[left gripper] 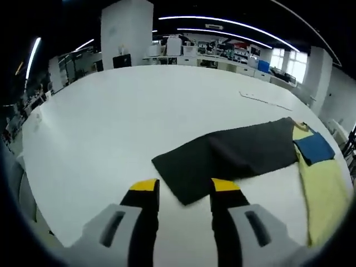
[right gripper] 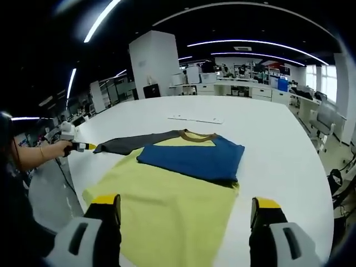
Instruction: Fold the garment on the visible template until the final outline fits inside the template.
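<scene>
Writing: none can be read in either view.
Garment (right gripper: 183, 183): lies flat on the white counter (right gripper: 278, 144), yellow body at lower centre, blue panel folded across it, dark sleeve (left gripper: 222, 158) stretched to the left.
Left tongs (left gripper: 184, 188): jaws apart, empty, sleeve end just beyond the tips.
Right tongs (right gripper: 186, 206): jaws wide apart, empty, at the yellow hem in the frame's bottom.
Paper sheet (right gripper: 196, 119): upper centre, beyond the collar.

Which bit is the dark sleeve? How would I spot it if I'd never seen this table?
Start with the big white table, then find the shirt spread flat on it, with its yellow body and a blue part folded over it. The dark sleeve sticks out sideways from the collar end toward the left claw. It is the one charcoal piece, long and flat; its neighbours are bright yellow and blue.
</scene>
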The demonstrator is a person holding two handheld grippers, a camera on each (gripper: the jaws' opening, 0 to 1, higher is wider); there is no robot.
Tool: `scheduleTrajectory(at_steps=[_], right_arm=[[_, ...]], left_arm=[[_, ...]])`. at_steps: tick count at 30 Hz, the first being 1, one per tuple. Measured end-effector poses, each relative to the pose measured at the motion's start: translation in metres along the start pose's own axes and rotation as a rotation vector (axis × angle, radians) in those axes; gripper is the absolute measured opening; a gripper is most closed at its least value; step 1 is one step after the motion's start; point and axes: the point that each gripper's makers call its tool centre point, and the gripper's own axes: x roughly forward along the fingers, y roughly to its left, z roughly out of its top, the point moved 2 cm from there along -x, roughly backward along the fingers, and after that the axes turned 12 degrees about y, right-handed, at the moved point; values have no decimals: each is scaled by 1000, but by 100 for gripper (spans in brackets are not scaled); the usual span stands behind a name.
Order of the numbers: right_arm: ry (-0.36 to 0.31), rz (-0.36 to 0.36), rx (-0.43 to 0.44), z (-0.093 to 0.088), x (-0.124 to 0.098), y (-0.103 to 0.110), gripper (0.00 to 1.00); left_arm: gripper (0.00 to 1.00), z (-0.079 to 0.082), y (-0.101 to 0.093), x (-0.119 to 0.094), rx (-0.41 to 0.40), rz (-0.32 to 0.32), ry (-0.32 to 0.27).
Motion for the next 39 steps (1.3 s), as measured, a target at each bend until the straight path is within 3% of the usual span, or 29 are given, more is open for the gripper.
scheduleTrajectory(at_steps=[14, 17, 27, 34, 39], right_arm=[[-3, -47, 24, -4, -6, -17, 97], [5, -56, 17, -6, -7, -18, 97], [21, -83, 11, -11, -7, -22, 96], [24, -89, 19, -14, -6, -24, 96], [26, -90, 21, -14, -5, -25, 95]], left_arm=[[30, -17, -1, 11, -70, 49, 22], [28, -16, 0, 11, -56, 79, 16], [26, -18, 4, 15, -114, 145, 39], [23, -17, 5, 16, -136, 145, 46], [14, -16, 12, 17, -169, 140, 38]])
